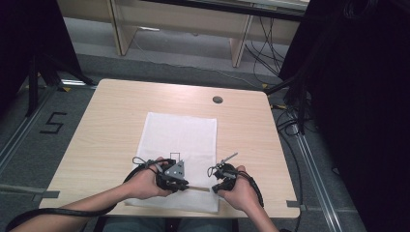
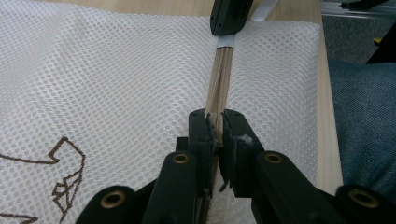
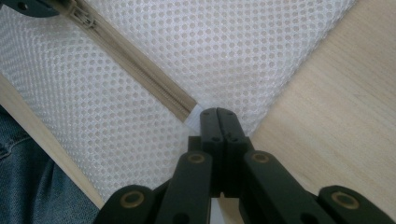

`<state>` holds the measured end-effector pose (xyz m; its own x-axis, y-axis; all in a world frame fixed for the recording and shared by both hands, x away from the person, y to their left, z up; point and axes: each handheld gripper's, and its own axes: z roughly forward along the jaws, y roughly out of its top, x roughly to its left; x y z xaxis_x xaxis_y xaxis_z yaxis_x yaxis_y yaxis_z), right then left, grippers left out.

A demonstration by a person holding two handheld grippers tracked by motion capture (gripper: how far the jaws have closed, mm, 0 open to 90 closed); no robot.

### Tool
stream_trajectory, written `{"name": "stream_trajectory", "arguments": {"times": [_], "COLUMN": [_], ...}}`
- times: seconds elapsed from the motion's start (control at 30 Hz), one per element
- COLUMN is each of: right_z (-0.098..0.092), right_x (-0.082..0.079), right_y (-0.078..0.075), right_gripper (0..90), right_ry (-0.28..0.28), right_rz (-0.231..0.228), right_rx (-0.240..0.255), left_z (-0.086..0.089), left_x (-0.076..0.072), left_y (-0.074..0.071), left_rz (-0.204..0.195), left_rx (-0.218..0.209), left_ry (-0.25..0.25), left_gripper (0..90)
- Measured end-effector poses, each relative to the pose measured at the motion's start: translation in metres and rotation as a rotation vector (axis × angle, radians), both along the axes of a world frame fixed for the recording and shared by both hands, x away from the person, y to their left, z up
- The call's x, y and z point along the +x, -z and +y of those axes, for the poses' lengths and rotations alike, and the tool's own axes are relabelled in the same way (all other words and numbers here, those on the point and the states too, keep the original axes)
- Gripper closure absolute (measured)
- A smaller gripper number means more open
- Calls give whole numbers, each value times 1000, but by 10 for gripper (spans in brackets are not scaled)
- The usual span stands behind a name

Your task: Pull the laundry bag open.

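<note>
Both hands sit at the near table edge: our left gripper [image 2: 215,135] pinches the zipper pull [image 2: 214,122], our right gripper [image 3: 218,116] clamps the mesh bag's [image 1: 181,137] zipper end. Next, we likely slide the pull along.

Bag: white mesh laundry bag [image 1: 180,140], flat on the table, brown print on its face
Zipper: tan zipper [image 2: 220,79], ran along the near edge, pinched at both ends

high view: above, facing forward-down | claw views: close, along jaws | shared: mesh bag [image 1: 181,145] zipper [image 2: 220,79]
</note>
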<state>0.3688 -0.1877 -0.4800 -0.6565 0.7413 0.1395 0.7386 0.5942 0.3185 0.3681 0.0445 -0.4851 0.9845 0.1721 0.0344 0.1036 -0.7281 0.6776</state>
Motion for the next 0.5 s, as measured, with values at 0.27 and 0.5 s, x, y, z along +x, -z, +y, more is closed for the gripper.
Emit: {"name": "stream_trajectory", "arguments": {"times": [0.27,0.5], "right_z": [0,0], "right_x": [0,0], "right_y": [0,0], "right_gripper": [900,900], "right_ry": [0,4], "right_rz": [1,4], "right_rx": [-1,1], "left_z": [5,12], "left_x": [1,2], "left_y": [0,0], "left_rz": [18,18], "left_rx": [-6,-23], "left_ry": [-13,-15], "left_gripper": [820,819]}}
